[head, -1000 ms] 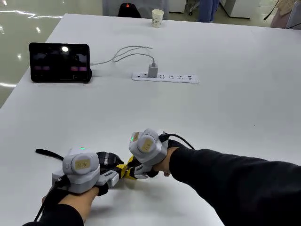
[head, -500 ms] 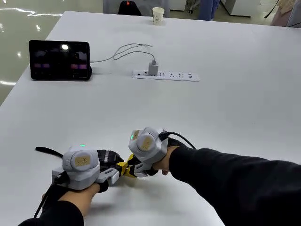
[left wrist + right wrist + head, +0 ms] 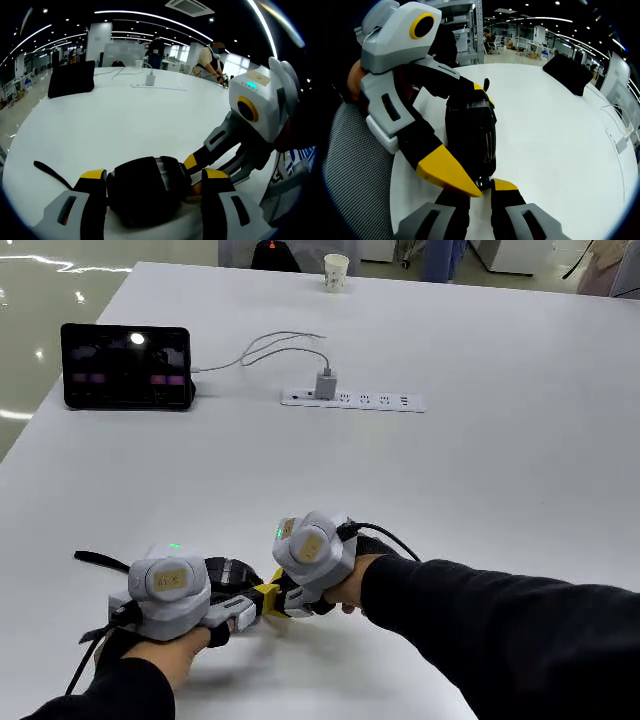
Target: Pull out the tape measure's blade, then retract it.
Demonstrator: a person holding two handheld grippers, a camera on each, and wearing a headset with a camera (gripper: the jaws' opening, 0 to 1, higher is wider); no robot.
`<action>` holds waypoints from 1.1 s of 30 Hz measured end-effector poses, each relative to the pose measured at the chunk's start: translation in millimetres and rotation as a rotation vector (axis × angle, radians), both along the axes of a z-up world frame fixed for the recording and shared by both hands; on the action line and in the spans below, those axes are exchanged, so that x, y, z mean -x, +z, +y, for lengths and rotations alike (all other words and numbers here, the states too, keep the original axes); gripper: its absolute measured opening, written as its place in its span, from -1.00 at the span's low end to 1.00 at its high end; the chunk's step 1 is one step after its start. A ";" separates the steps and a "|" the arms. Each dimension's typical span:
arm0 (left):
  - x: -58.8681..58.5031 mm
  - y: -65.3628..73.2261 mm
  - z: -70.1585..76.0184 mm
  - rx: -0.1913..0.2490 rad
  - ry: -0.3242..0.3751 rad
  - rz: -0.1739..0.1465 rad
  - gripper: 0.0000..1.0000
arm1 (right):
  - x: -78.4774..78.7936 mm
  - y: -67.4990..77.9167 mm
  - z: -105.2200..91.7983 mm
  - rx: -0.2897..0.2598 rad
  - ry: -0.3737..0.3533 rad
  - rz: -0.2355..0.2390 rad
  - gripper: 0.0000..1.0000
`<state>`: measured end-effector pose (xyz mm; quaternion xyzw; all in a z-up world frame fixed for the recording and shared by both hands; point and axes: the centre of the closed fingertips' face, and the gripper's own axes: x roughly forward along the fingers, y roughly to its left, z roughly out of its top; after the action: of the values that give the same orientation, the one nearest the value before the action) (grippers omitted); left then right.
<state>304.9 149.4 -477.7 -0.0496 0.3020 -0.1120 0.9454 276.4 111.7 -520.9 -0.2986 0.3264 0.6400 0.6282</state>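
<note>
Both are clamped: the left hand-held gripper (image 3: 152,176) on the tape measure (image 3: 470,130), the right hand-held gripper (image 3: 481,194) on its blade tip (image 3: 483,183). Pull-out looks imminent; draw straight, steadily.

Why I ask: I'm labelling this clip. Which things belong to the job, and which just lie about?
In the job: tape measure, left gripper clamping its case, right gripper at its blade end.
Lying about: tablet, power strip, plugged-in charger, paper cup.
</note>
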 end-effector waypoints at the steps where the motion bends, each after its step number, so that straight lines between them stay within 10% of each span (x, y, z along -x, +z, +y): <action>1: 1.5 -1.4 3.8 -0.028 -0.006 0.013 0.61 | 0.2 0.0 -0.4 -0.001 -0.009 0.006 -0.75; 9: 9.9 -6.0 9.9 0.027 -0.008 0.093 0.97 | -1.7 2.9 -10.6 -0.015 -0.066 0.016 -0.73; 20: 14.8 0.4 4.9 0.005 -0.107 0.040 0.98 | -13.4 24.3 -33.1 -0.085 -0.178 0.019 -0.62; 33: 30.1 -3.2 21.0 -0.023 -0.194 0.064 0.98 | -8.9 36.7 -76.5 -0.107 -0.269 0.021 -0.45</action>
<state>274.8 170.4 -480.9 -0.0126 0.3369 -0.1979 0.9204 285.3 35.3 -484.3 -0.2116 0.3353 0.5698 0.7199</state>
